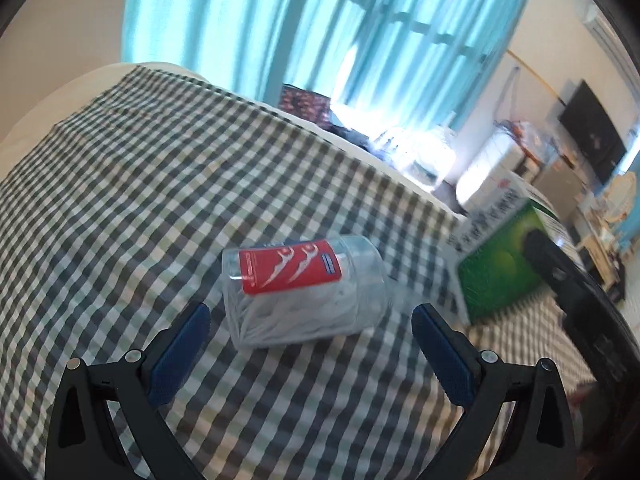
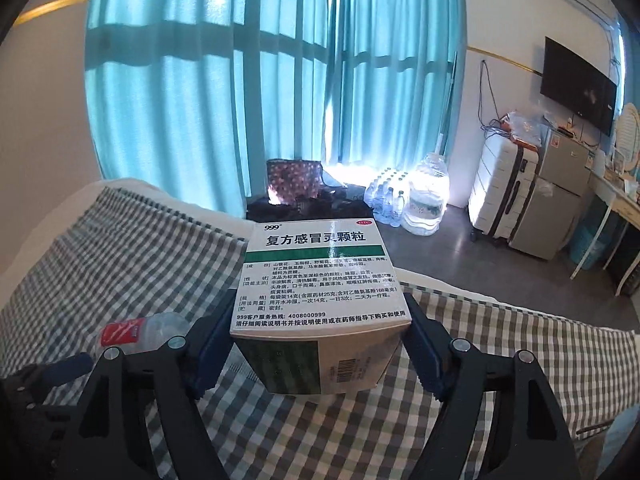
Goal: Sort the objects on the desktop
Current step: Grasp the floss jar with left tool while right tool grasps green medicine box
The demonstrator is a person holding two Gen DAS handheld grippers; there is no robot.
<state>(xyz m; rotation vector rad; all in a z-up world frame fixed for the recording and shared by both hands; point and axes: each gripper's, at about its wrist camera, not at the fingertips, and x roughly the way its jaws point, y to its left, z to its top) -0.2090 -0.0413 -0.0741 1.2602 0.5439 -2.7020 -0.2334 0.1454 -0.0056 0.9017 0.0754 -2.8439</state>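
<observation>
**Medicine box between the right gripper's pads, floss-pick jar lying ahead of the left**

Nearest the right wrist camera, the right gripper (image 2: 314, 330) has its blue pads pressed on both sides of a medicine box (image 2: 320, 280), gripping it at the centre of the frame above the checked cloth (image 2: 120, 248). The box is white on top with a green band, green on its near face, with a barcode at its lower right. The top reads "999" in the upper left corner, then a bold Chinese title, smaller Chinese text and the number "4008000999".

In the left wrist view, the left gripper (image 1: 310, 320) stands wide and empty. Just ahead of its pads, at mid-frame, a clear plastic jar (image 1: 304, 288) lies on its side on the cloth, full of white floss picks, with a red label picturing two picks; its writing is too blurred to read. The green box shows at the right edge there.
</observation>
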